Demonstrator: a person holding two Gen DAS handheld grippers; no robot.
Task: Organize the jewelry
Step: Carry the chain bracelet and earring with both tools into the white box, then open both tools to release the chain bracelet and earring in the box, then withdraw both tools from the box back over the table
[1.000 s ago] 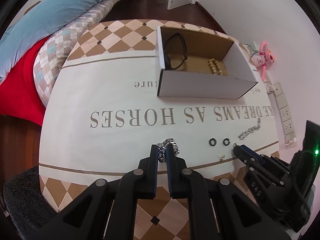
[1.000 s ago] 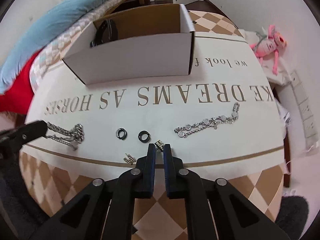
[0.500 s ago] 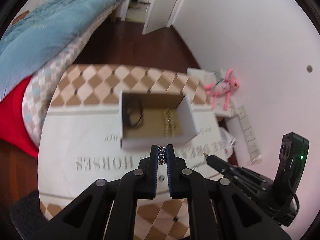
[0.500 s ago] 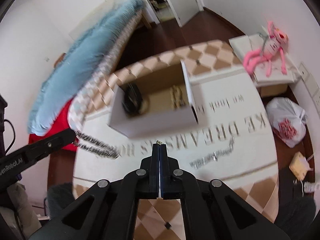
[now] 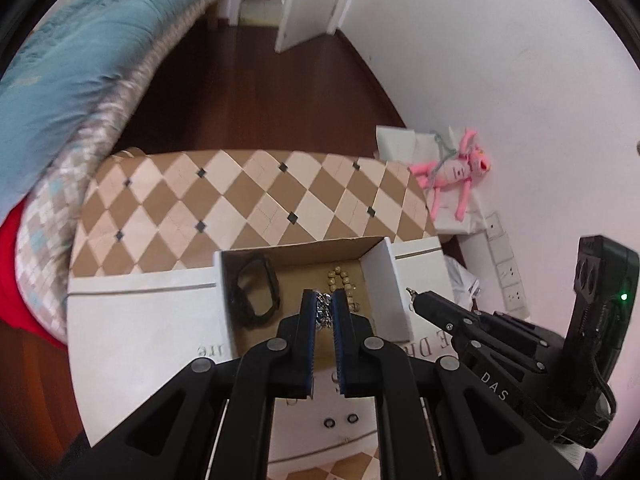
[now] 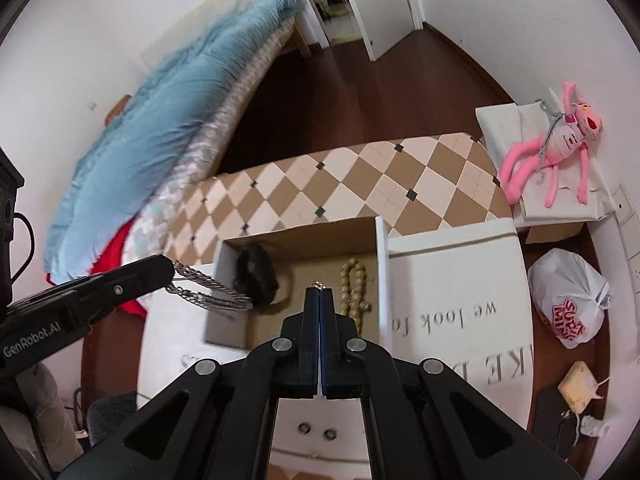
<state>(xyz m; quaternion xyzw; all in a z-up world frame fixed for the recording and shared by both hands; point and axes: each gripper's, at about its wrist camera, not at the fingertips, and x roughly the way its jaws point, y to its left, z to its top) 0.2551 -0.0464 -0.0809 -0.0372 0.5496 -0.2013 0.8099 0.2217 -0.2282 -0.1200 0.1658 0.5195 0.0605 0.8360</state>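
Bedroom w/ dark wood floor, and my bench wears a white printed cloth w/ tan checker border. Landmark is the open white cardboard box on the cloth.

My left tool is nearly closed on a chunky silver curb chain; in the right wrist view the chain's loose end dangles over the box's left wall, near the black bracelet lying inside the box. My right tool is pinched fully together, w/ a tiny gold-and-stone earring poking out at the tips, above the box interior beside the string of tan wooden beads. Two small black hoop rings sit on the cloth on the near side of the box.

Risks, as I judge them: chain tail is draped across the box wall, so releasing now could let part of it slide outside, or snag and tug the light box. Earring is held by a sliver only; any jolt and it may drop early, poss. bouncing out or vanishing among the beads. Both tools are close over the box, so a collision is poss. too.
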